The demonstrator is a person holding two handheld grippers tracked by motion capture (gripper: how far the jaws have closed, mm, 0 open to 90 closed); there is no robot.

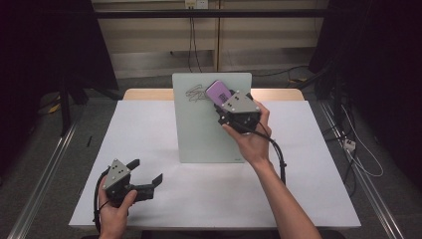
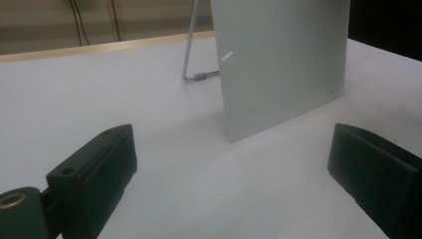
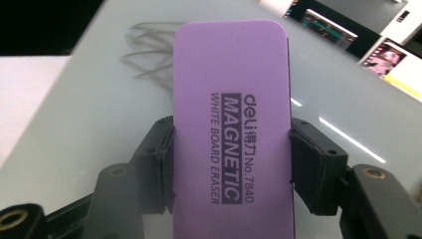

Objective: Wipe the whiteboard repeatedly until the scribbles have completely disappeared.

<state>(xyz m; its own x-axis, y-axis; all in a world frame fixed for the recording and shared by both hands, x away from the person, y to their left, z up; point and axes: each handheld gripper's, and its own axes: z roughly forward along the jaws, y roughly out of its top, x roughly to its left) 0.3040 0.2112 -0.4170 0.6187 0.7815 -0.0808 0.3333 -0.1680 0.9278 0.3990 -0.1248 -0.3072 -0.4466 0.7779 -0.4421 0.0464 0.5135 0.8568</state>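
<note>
a white-topped table (image 1: 149, 129) on grey floor (image 1: 45, 149), pale wall panels (image 1: 159, 40) behind, dark curtains (image 1: 45, 45) either side.

purple eraser (image 3: 231, 124), pale green board (image 1: 199, 129), white table (image 1: 149, 139)

A white tabletop (image 1: 164, 199) with a pale wooden strip along its far edge is carrying a glass whiteboard (image 1: 199, 134), which is standing tilted at the middle toward the far side. A thin wire stand (image 2: 191, 64) is propping the board from behind, its foot resting on the white surface.
</note>
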